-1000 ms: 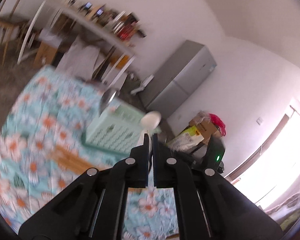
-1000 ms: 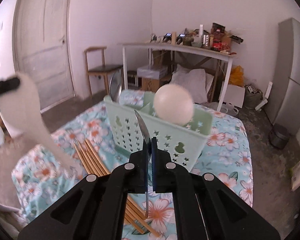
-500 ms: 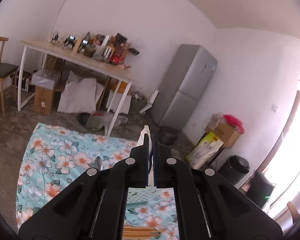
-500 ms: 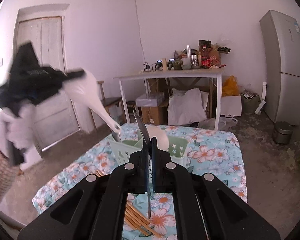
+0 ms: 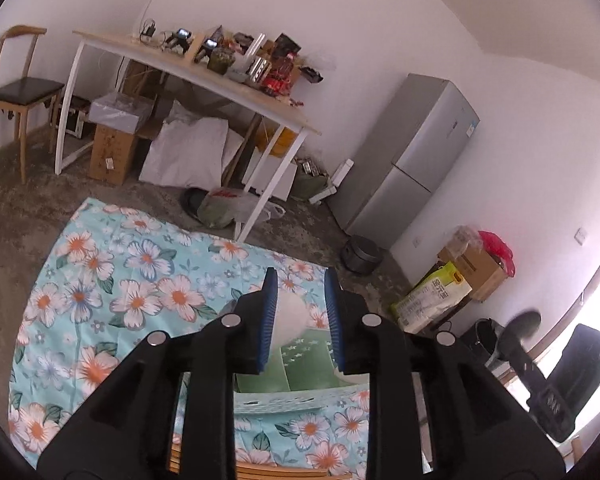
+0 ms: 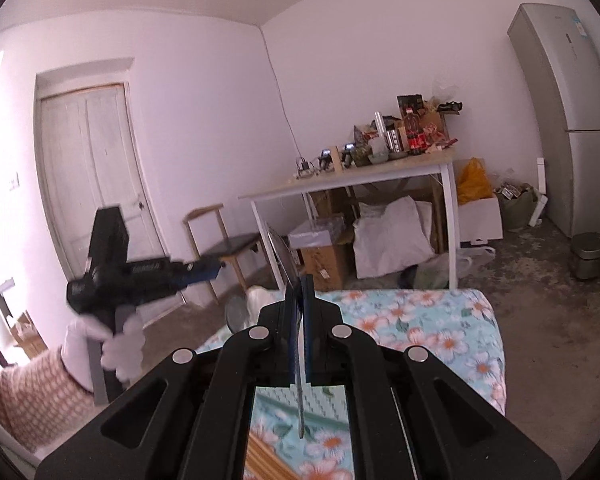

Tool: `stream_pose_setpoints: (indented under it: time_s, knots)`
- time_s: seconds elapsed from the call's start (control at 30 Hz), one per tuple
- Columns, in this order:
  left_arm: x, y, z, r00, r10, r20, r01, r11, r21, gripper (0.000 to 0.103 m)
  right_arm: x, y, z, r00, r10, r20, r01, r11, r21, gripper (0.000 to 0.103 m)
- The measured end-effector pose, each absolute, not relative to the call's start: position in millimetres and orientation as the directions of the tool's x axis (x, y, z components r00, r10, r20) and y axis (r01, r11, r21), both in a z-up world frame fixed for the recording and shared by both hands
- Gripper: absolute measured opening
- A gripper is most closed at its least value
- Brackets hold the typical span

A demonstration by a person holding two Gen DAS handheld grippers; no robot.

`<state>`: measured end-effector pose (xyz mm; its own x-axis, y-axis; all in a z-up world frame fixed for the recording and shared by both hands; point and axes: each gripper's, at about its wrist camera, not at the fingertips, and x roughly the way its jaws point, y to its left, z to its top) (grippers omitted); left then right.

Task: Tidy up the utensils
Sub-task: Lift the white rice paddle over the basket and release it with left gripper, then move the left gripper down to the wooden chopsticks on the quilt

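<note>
My left gripper [image 5: 300,308] hangs over the pale green basket [image 5: 300,364], and its jaws are opening. The white spoon [image 5: 290,320] stands in the basket and shows between the blue pads [image 5: 270,312], which do not press on it. My right gripper [image 6: 299,300] is shut on a thin metal utensil [image 6: 282,256], seen edge-on like a knife blade, above the basket [image 6: 320,400]. From the right wrist view, a metal spoon [image 6: 235,312] and the white spoon [image 6: 260,296] stick up from the basket. Wooden chopsticks [image 5: 260,470] lie on the cloth in front of it.
A floral cloth [image 5: 112,280] covers the low table. The blurred left gripper [image 6: 204,270] is held by a white-gloved hand [image 6: 124,344]. Behind stand a cluttered white desk [image 5: 204,76], a chair [image 5: 20,92], a grey fridge [image 5: 412,152], boxes and a door [image 6: 92,176].
The left gripper's jaws have parted and the white spoon now stands free in the basket. The right gripper has risen and tilted, still shut on the metal utensil.
</note>
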<state>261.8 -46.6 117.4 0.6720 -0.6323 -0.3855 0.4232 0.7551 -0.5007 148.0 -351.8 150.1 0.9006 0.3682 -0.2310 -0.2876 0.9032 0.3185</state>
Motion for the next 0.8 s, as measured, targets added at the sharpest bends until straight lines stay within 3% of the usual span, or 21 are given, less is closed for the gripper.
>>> stream_pose_setpoints:
  time_s: [0.23, 0.43, 0.63, 0.8]
  knots:
    - [230, -29, 131, 0.717, -0.613, -0.331, 0.461, 0.774, -0.434, 0.038, 177, -351, 164, 0.913, 0.371, -0.170, -0.307, 0.899, 0.312, 0.003]
    - [200, -13, 112, 0.748, -0.555, -0.363, 0.432, 0.823, -0.368, 0.051, 203, -346, 163, 0.925, 0.339, -0.172, -0.287, 0.920, 0.267, 0.003]
    - [182, 8, 70, 0.753, -0.479, -0.451, 0.338, 0.870, -0.359, 0.062, 233, -341, 122, 0.905, 0.337, -0.261, -0.265, 0.924, 0.274, 0.004]
    - [172, 21, 40, 0.737, -0.448, -0.506, 0.273, 0.883, -0.382, 0.064, 236, -346, 92, 0.861, 0.374, -0.346, -0.251, 0.902, 0.351, 0.015]
